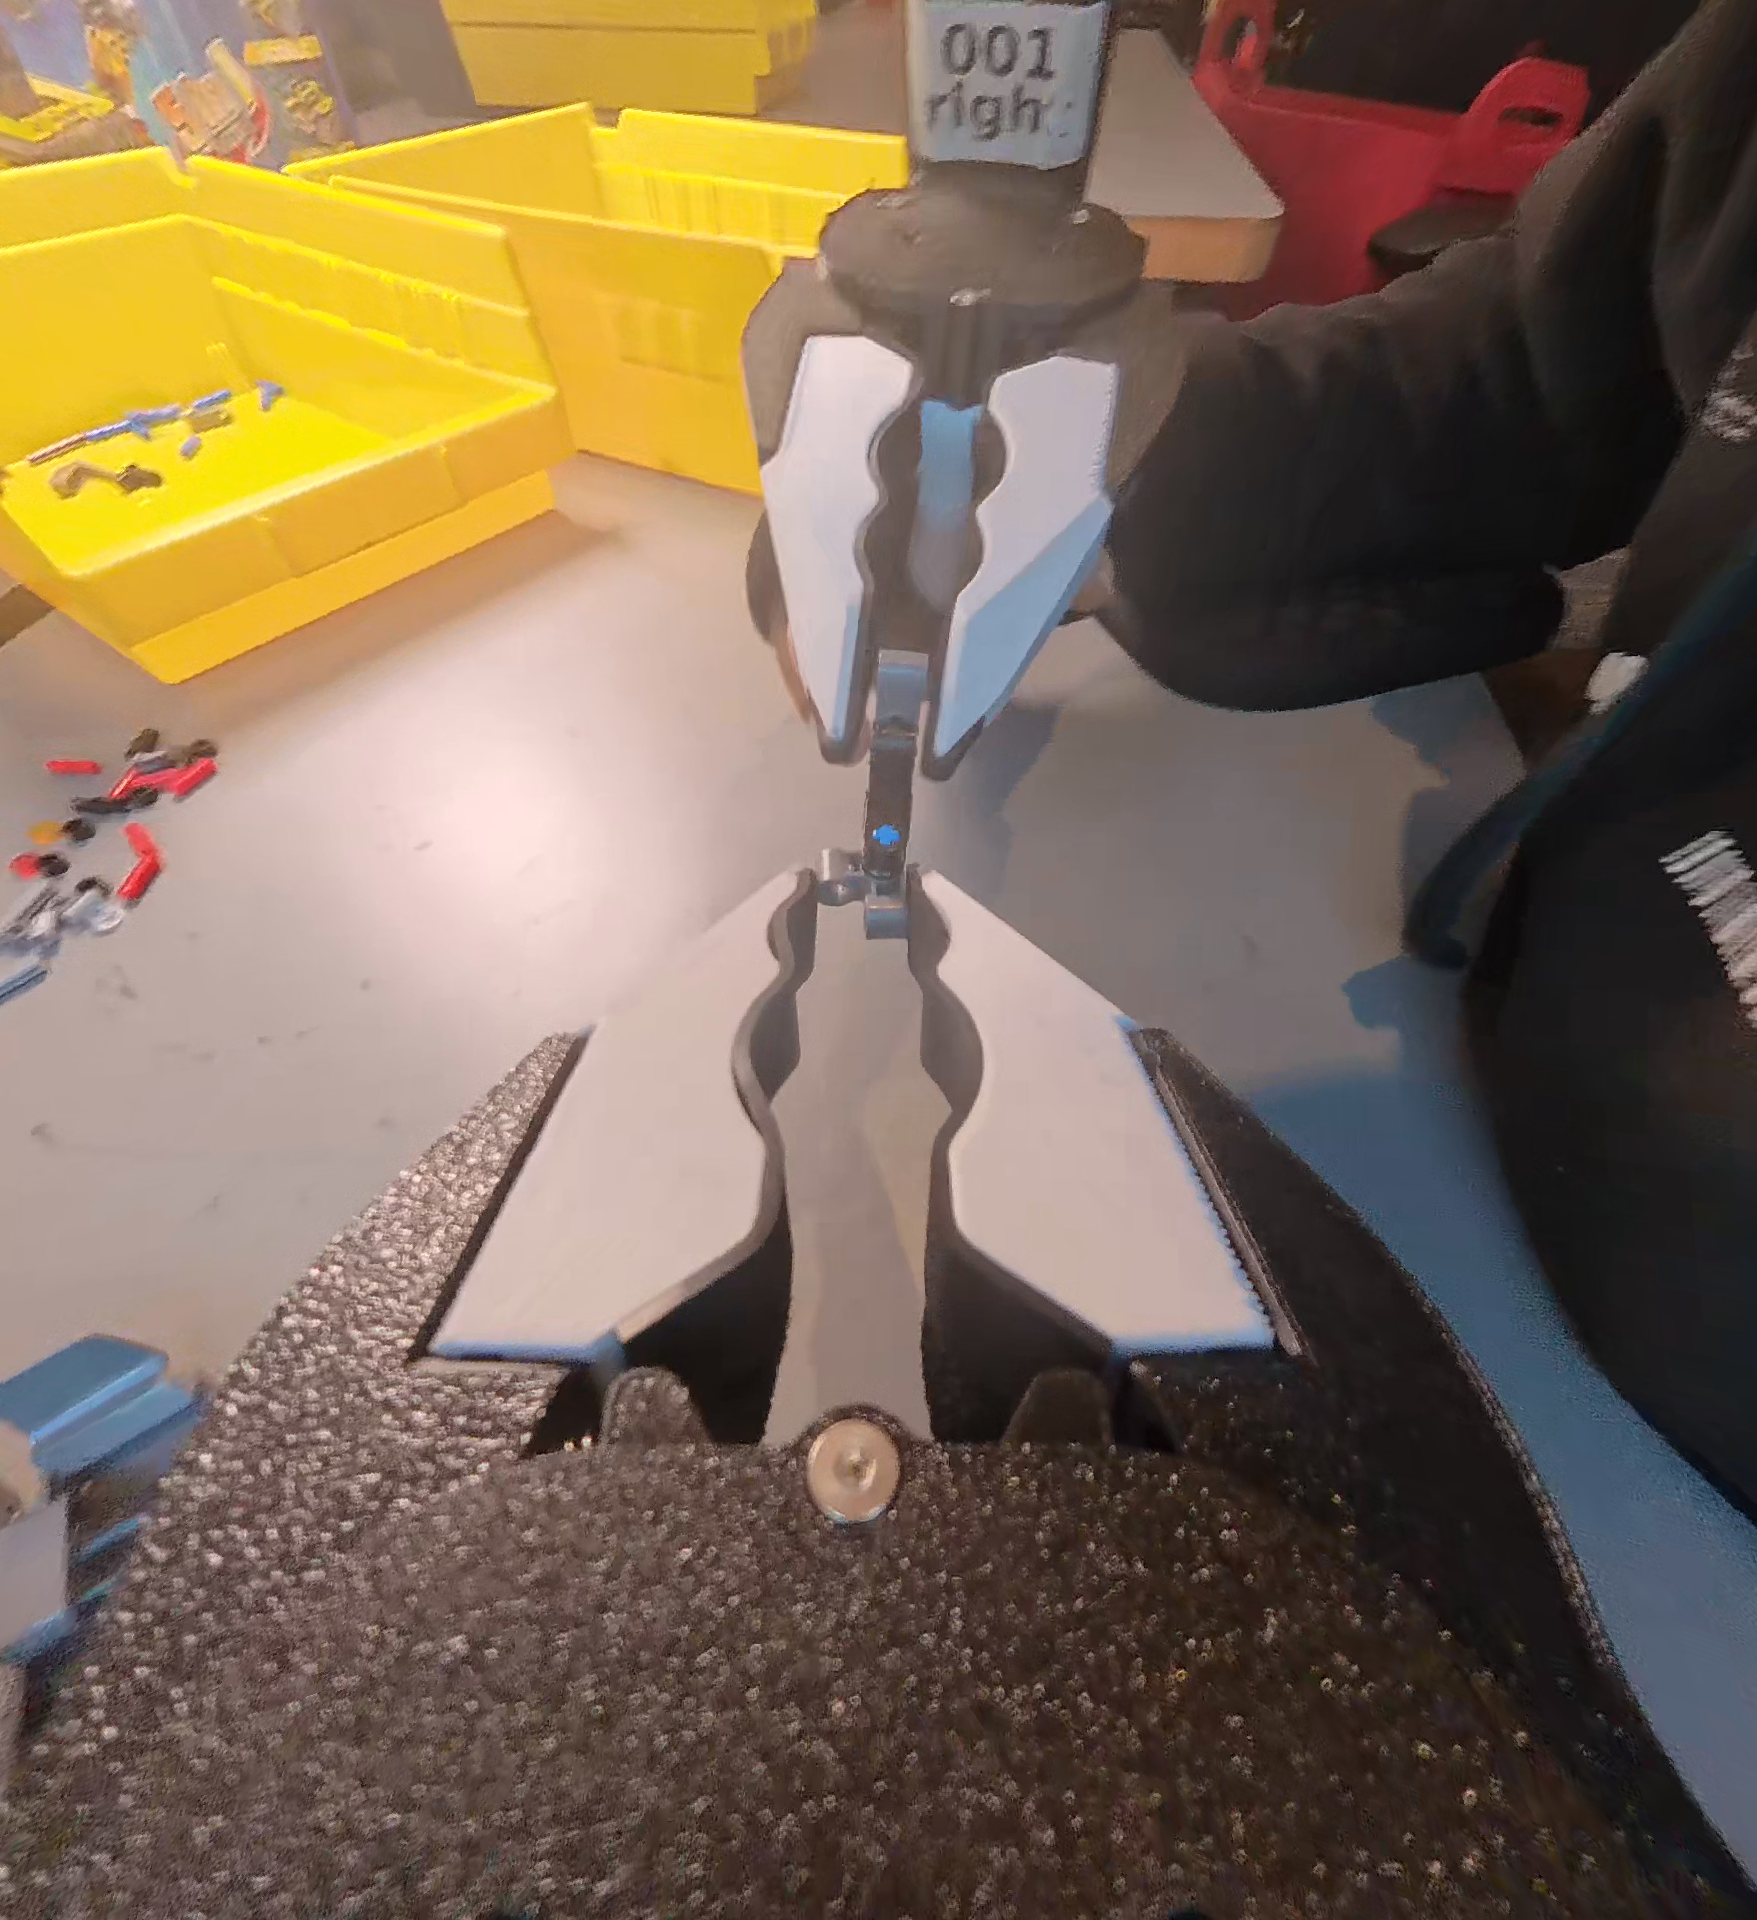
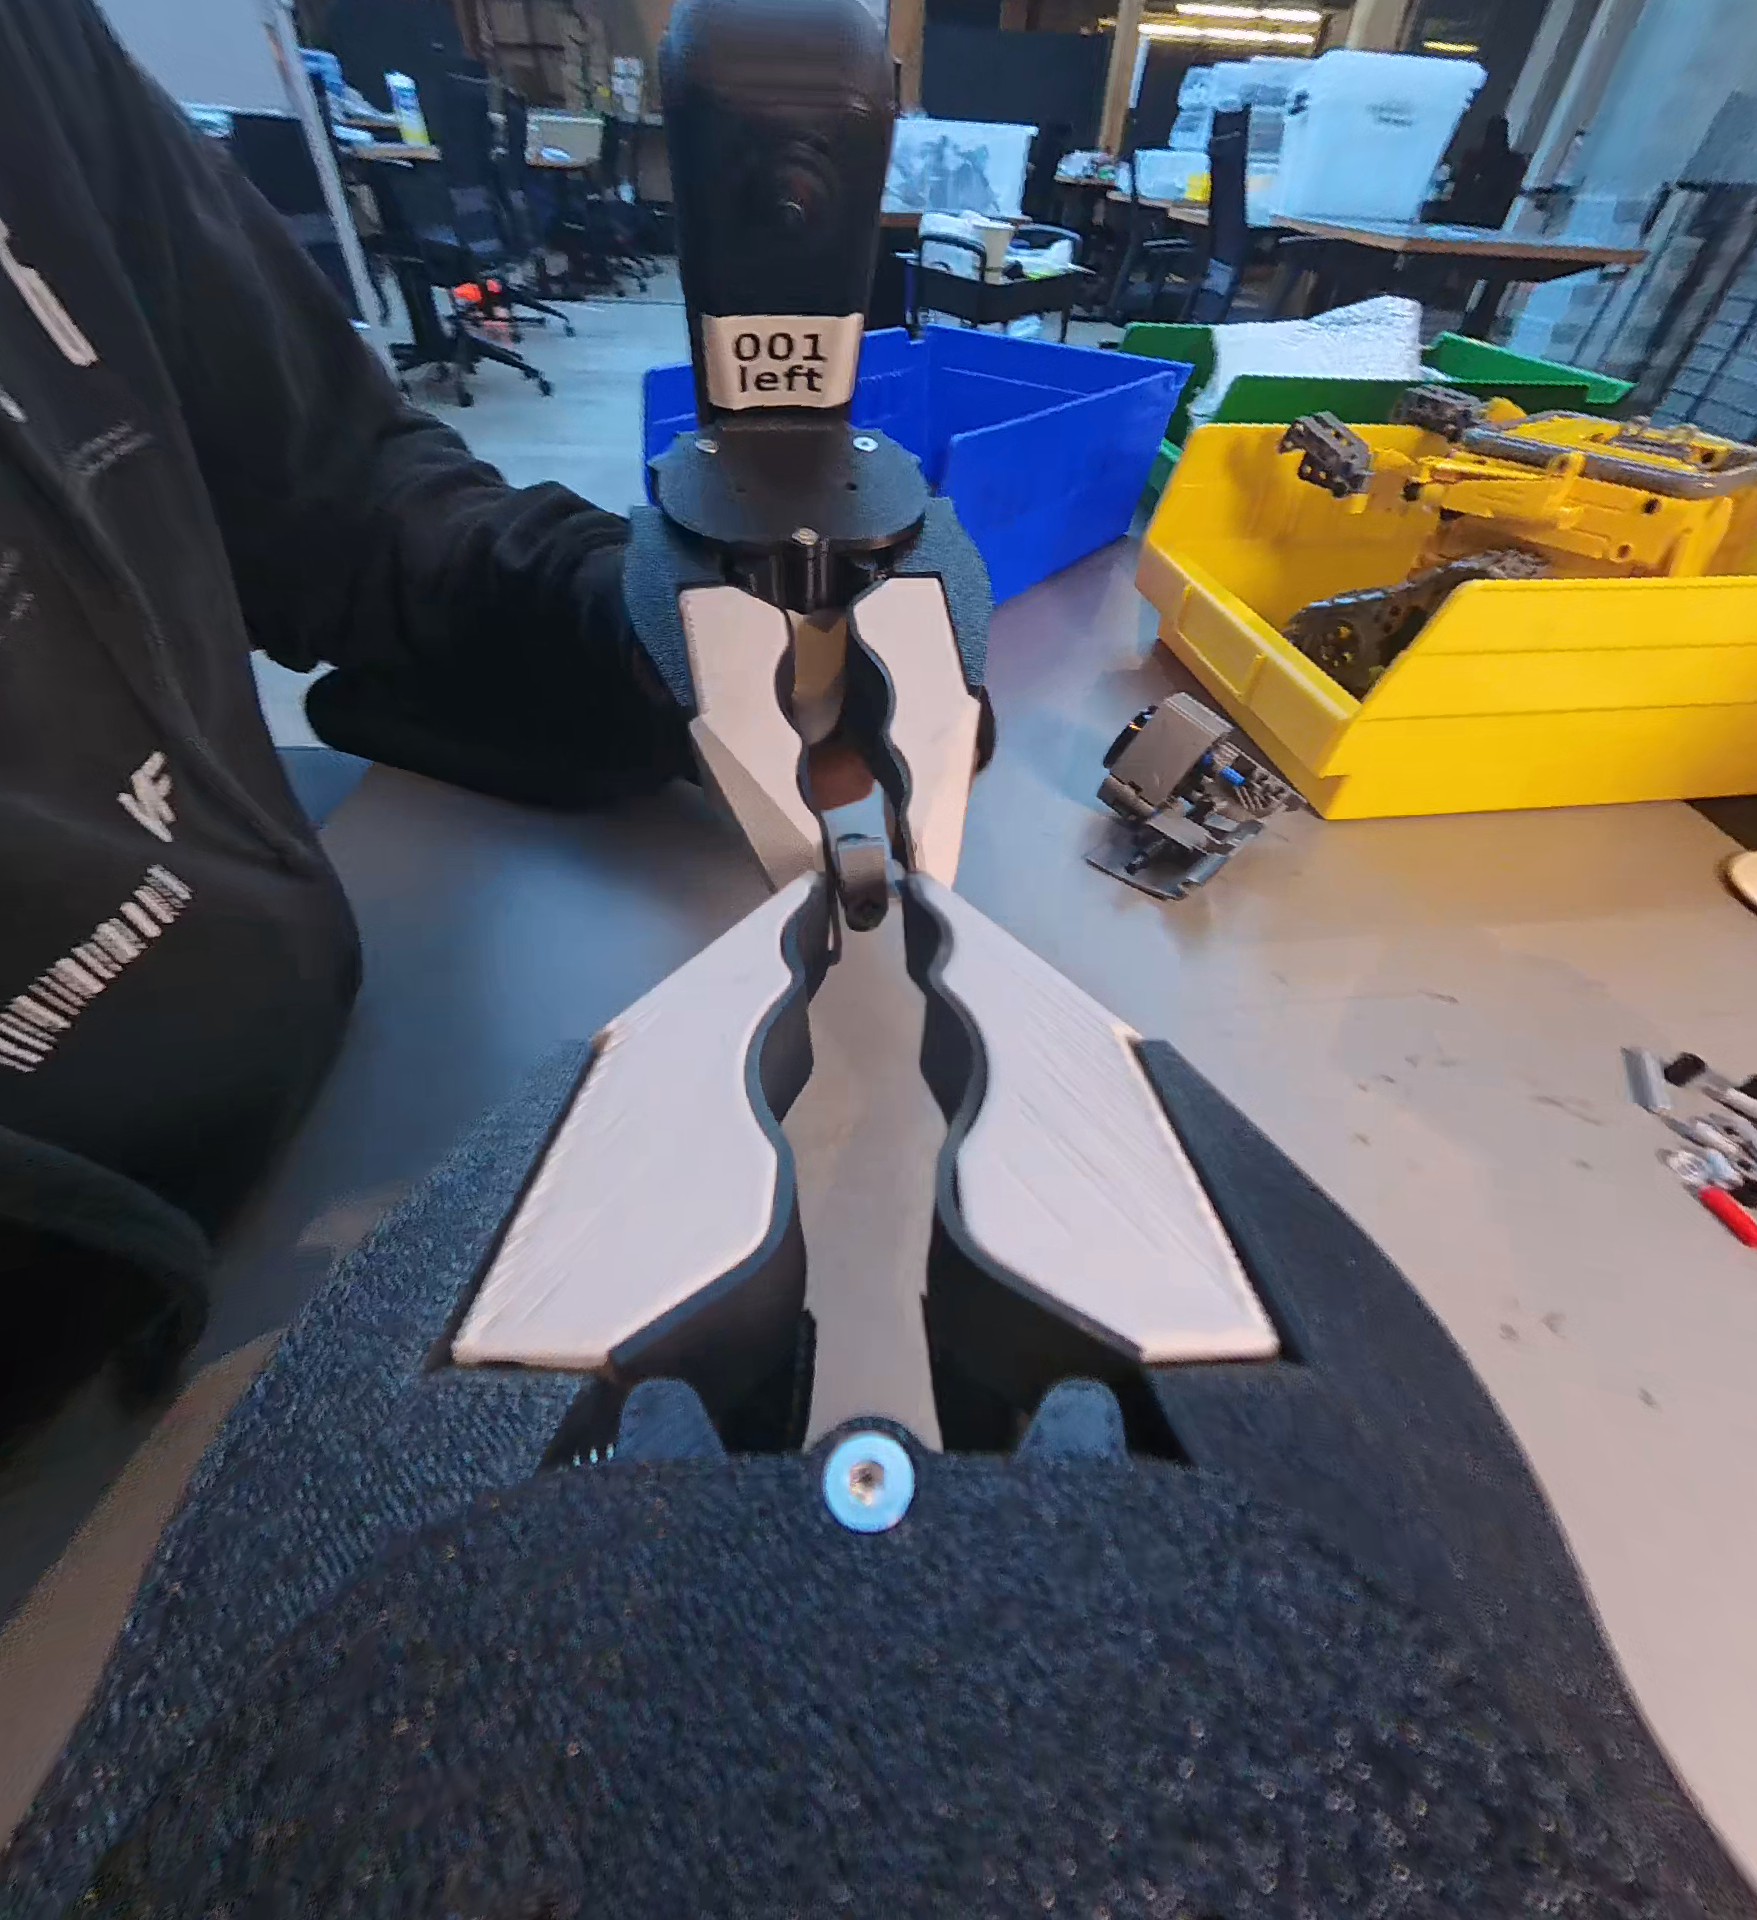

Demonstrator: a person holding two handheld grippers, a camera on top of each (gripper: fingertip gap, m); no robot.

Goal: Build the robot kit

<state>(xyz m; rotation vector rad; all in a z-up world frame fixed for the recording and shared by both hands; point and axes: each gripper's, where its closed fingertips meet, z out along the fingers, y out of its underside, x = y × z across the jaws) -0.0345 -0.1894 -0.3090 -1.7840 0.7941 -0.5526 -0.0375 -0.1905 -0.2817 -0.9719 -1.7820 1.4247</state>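
Observation:
A small brick assembly hangs in the air between the two gripper tips: a black beam (image 1: 889,790) with a blue pin (image 1: 885,833), joined to a grey connector (image 1: 869,902). My left gripper (image 1: 858,894) is shut on the grey connector end. My right gripper (image 1: 879,743) faces it from above and is shut on the beam's upper end. In the right wrist view my right gripper (image 2: 858,899) pinches the black piece (image 2: 861,883), and the left gripper (image 2: 869,847) meets it tip to tip. Gloved hands in black sleeves hold both grippers.
Yellow bins (image 1: 261,582) stand to the left, one with small parts. Loose red, black and grey pieces (image 1: 53,862) lie on the grey table. A blue bin (image 2: 1040,447), a yellow bin (image 2: 1528,707) holding a yellow model (image 2: 1539,509), a dark sub-assembly (image 2: 1186,790) and more pieces (image 2: 1736,1143) sit to the right. My two grippers' fingertips are within a few centimetres of each other.

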